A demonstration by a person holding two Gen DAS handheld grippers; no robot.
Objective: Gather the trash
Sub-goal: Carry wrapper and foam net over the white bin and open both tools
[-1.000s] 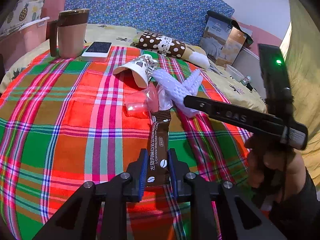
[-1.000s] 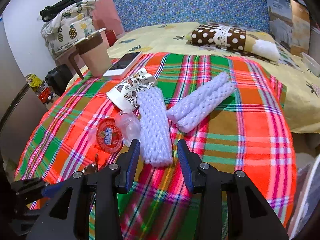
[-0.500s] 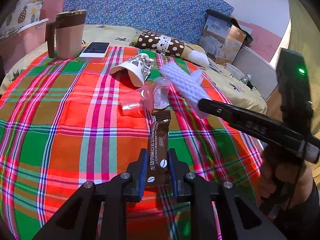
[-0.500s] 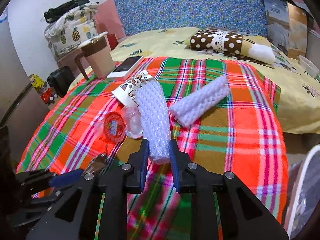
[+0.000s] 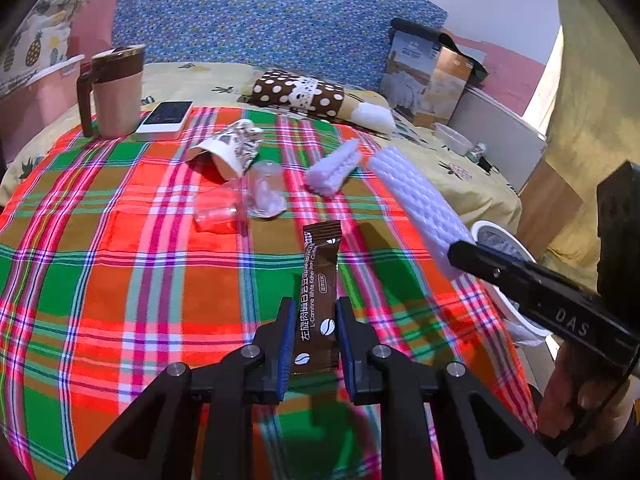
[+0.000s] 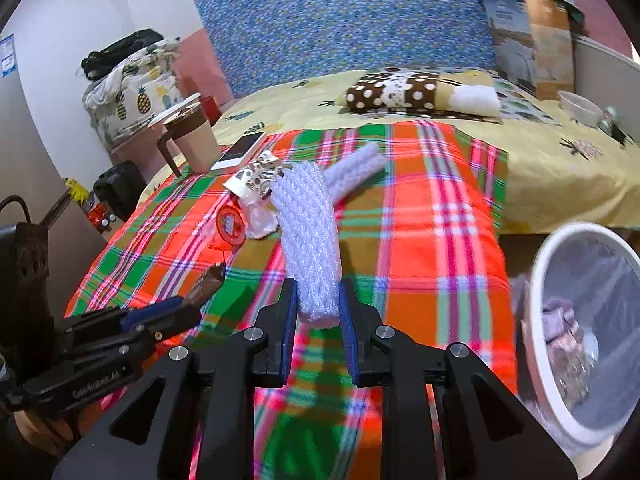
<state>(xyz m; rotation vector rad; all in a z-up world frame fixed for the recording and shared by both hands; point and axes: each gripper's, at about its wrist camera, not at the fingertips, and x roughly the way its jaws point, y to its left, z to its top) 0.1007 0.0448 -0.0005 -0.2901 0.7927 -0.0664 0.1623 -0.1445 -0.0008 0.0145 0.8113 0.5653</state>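
Lifted off the plaid blanket (image 6: 440,208), the foam net sleeve (image 6: 310,240) pinched in the right tongs (image 6: 318,312) should swing squarely over the trash bin (image 6: 536,320) before release, while the left tongs (image 5: 312,344) pinch the coffee sachet (image 5: 318,300).

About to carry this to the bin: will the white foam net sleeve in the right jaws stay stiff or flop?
The white foam net sleeve probably holds fairly straight: it juts out from the right gripper unsupported, barely sagging. It looks light. Its squashy mesh might slip.

White wall (image 6: 132,4), blue floral headboard (image 6: 352,20), yellow bedsheet (image 6: 560,176).
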